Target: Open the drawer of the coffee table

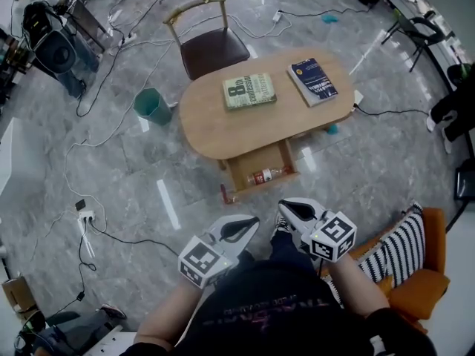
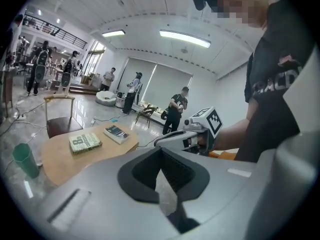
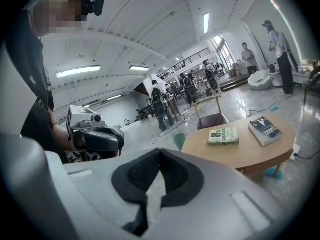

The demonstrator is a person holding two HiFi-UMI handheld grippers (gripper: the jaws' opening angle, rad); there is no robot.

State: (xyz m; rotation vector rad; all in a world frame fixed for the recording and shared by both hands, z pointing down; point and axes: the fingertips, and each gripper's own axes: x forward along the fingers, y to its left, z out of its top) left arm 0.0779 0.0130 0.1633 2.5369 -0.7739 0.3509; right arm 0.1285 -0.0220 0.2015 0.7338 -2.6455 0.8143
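The oval wooden coffee table [image 1: 215,128] stands ahead on the marble floor, also seen as the table [image 2: 57,161] and the table [image 3: 250,154]. Its drawer [image 1: 241,169] is pulled out toward me, with a plastic bottle [image 1: 266,175] lying inside. A green book [image 1: 249,90] and a blue book [image 1: 312,80] lie on the tabletop. My left gripper [image 1: 252,222] and right gripper [image 1: 283,210] are held close to my body, well short of the drawer. Both are shut with nothing between the jaws. Each shows in the other's view: the right gripper [image 2: 165,139], the left gripper [image 3: 120,134].
A wooden chair [image 1: 208,39] stands behind the table and a green bin [image 1: 152,106] to its left. Cables and a power strip [image 1: 85,215] trail over the floor at left. An orange seat with a striped cushion [image 1: 404,254] is at my right. People stand far off.
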